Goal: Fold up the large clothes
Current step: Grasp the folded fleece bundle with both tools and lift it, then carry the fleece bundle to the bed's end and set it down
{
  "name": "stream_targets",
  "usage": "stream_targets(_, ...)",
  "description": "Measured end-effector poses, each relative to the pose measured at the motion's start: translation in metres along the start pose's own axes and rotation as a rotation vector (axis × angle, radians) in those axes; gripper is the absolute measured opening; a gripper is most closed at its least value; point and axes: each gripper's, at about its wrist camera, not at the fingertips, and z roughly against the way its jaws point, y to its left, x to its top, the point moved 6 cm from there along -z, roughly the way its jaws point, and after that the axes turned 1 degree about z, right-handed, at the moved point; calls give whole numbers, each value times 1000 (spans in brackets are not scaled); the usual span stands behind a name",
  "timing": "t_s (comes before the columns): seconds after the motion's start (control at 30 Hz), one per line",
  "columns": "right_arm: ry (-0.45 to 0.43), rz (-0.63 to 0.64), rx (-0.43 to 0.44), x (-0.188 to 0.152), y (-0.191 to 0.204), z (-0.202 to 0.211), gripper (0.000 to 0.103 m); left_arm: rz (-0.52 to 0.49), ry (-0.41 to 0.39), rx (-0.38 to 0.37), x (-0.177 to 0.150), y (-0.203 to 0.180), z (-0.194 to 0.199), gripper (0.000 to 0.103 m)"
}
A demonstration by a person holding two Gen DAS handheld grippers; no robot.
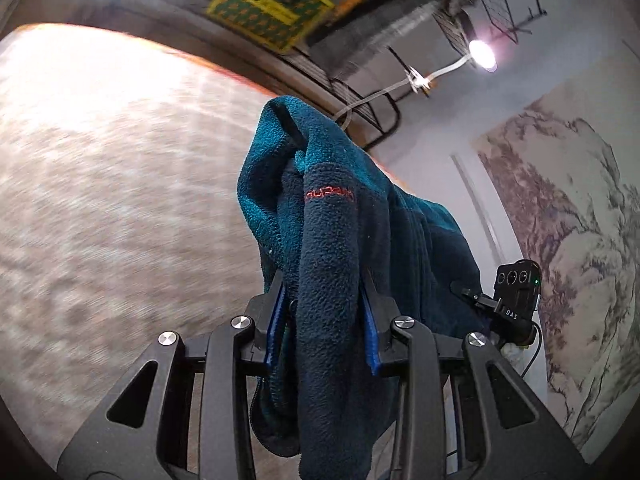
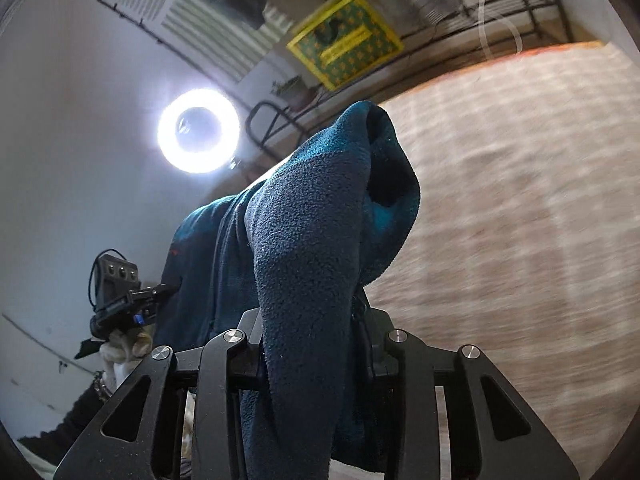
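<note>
A teal and navy fleece jacket (image 1: 332, 240) with small red lettering hangs bunched between both grippers, lifted off the surface. My left gripper (image 1: 325, 284) is shut on a thick navy fold of it, with blue finger pads (image 1: 370, 328) showing at the sides. My right gripper (image 2: 310, 312) is shut on another fold of the same fleece jacket (image 2: 304, 232), which hides its fingertips. The right gripper's camera unit (image 1: 516, 292) shows beyond the jacket in the left wrist view, and the left one (image 2: 116, 284) in the right wrist view.
A brown woven mat (image 1: 112, 200) with an orange edge lies below, also in the right wrist view (image 2: 520, 208). A yellow-green patterned box (image 1: 268, 4) sits by a black metal rack (image 2: 500, 4). A ring light (image 2: 199, 130) shines. A landscape mural (image 1: 572, 248) covers the wall.
</note>
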Motion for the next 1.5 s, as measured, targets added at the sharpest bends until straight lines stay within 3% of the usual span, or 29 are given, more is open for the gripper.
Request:
stream_targets(0.53,-216,26,-251,119,-133,116,31,-166,55,-98,87,-148,-227,31)
stream_targets(0.83,-278,13,-356,177,-201,132,31,-194,59,-137,127,-193,-335,31)
stream_targets(1.03,-258,-6,-393,184,-240,111,31,-211,97,-85,123,-177,-382,30)
stream_targets(1.13,-218,-59,-508,181,-275,95,33,-199,118,-3,121,-152,-401,30)
stream_targets(1.2,-200,-127,-561,176,-298,92,36,-174,134,12,121,-135,-409,30)
stream_targets(1.3,-140,-100,-655,168,-312,83,46,-244,129,37,121,-138,-411,33)
stream_targets(1.37,-139,-90,-718,166,-314,83,66,-315,106,89,119,-145,-412,38)
stream_targets(1.5,-161,-103,-716,169,-304,94,66,-296,76,120,120,-150,-404,41)
